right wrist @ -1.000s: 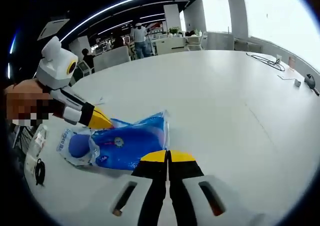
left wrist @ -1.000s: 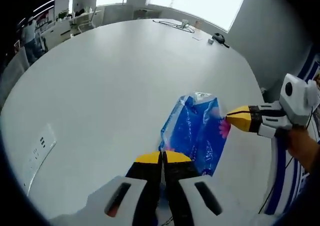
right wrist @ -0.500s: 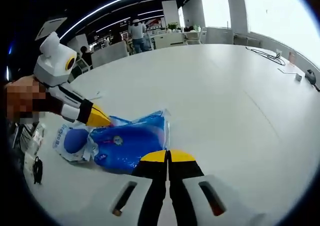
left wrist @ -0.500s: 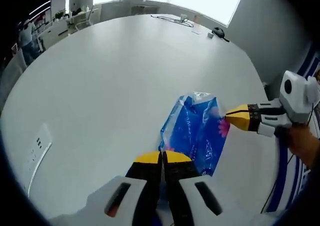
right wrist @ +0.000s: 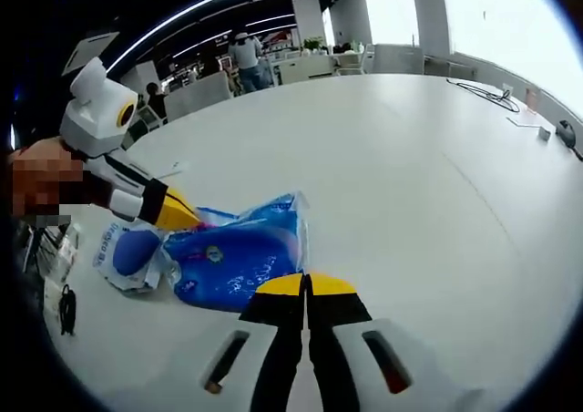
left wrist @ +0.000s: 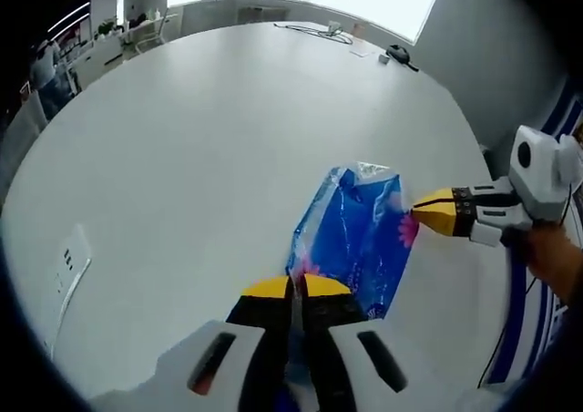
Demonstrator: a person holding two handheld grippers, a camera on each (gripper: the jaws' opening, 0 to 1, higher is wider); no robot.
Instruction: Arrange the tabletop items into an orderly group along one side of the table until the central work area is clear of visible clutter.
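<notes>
We have the blue plastic packet point(left wrist: 355, 239) pinched at opposite edges, left gripper point(left wrist: 293, 287) and right gripper point(right wrist: 306, 285) both clamped on it. Pulling unevenly could tear the film or slip one edge free.

- In the left gripper view, we see the white table point(left wrist: 209, 148) bare and wide ahead and to the left of the left gripper point(left wrist: 293, 287); a gripper could pass there freely.
- The blue plastic bag point(left wrist: 357, 234) lies just ahead of our jaws, which are pressed together on its near edge.
- The right gripper point(left wrist: 435, 213) touches the bag's far side and blocks that side.
- A black cable point(left wrist: 317, 35) and small objects point(left wrist: 397, 57) lie at the far table edge, well apart.
- A flat socket panel point(left wrist: 69, 260) sits near the left edge.
- In the right gripper view, a white-and-blue packet point(right wrist: 127, 252) lies beside the bag, under the left gripper.
</notes>
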